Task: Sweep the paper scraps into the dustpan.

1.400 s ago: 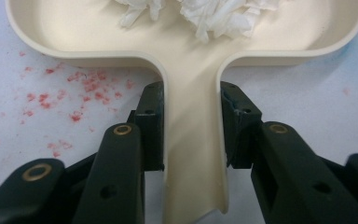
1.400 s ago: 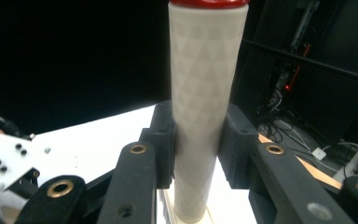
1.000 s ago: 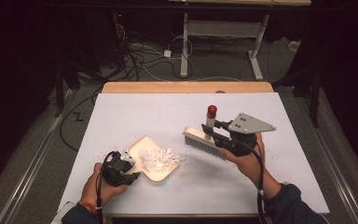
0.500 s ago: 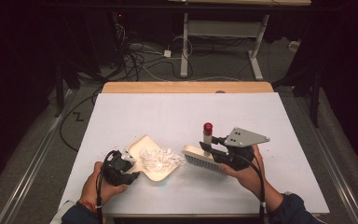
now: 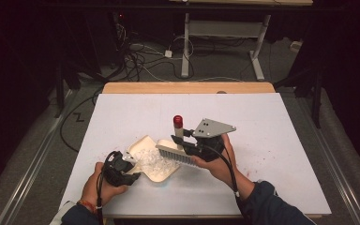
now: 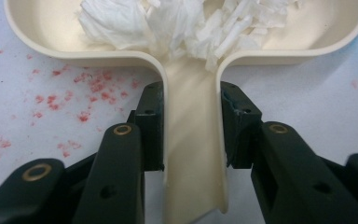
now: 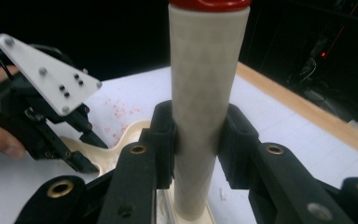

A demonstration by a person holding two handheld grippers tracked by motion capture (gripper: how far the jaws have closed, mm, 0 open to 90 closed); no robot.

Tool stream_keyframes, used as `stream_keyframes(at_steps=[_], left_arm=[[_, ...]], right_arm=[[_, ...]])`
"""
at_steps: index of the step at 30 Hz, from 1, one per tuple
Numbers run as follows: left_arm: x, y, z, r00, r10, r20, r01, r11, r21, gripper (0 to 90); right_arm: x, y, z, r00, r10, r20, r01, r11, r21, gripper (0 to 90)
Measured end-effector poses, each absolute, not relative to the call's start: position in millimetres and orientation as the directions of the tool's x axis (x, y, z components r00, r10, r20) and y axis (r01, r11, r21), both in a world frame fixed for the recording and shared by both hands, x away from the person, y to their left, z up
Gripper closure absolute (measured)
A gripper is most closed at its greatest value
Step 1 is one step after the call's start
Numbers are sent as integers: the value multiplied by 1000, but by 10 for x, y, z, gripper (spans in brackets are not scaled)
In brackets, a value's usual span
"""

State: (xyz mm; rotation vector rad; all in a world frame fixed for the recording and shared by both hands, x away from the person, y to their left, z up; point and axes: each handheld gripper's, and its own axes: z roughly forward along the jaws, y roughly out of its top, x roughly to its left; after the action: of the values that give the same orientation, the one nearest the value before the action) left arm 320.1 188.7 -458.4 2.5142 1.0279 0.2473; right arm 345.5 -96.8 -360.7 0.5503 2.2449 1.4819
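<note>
The brush, a stiff, light tool with soft bristles, is best held by its round handle, where the right gripper is clamped on it at mid-frame. The cream dustpan at lower centre is rigid, light plastic that could slide on the worktop; the left gripper pinches its handle. The paper scraps in it are featherlight. Since the earlier frame the brush has swung left, reaching the pan's edge.

dustpan handle end cut off, brush bristles hidden below the frame
</note>
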Motion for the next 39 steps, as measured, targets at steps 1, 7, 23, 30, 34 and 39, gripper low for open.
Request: stream_keyframes(at_steps=[1, 7, 23, 30, 34, 39], left_arm=[[3201, 1887, -4584, 712, 702, 8, 629, -643, 436, 629], [3197, 1882, -4584, 710, 704, 11, 630, -643, 436, 629], [3193, 1882, -4587, 708, 706, 10, 631, -640, 439, 629], [3189, 1875, -4580, 709, 705, 16, 629, -643, 438, 628], [3183, 1878, -4571, 708, 706, 15, 628, -639, 445, 628], [3180, 1880, -4571, 708, 706, 16, 627, -638, 447, 628]], right_arm=[[3446, -984, -3570, -844, 525, -106, 104, 354, 929, 703], [3460, -1112, -3420, -813, 571, -117, 89, 320, 943, 703], [3765, -941, -3870, -703, 679, -211, 105, 392, 914, 703], [3554, -717, -3855, -797, 586, -148, 102, 372, 923, 703], [3473, -618, -3819, -828, 539, -154, 75, 378, 923, 703], [3434, -615, -3746, -835, 524, -167, 46, 369, 928, 703]])
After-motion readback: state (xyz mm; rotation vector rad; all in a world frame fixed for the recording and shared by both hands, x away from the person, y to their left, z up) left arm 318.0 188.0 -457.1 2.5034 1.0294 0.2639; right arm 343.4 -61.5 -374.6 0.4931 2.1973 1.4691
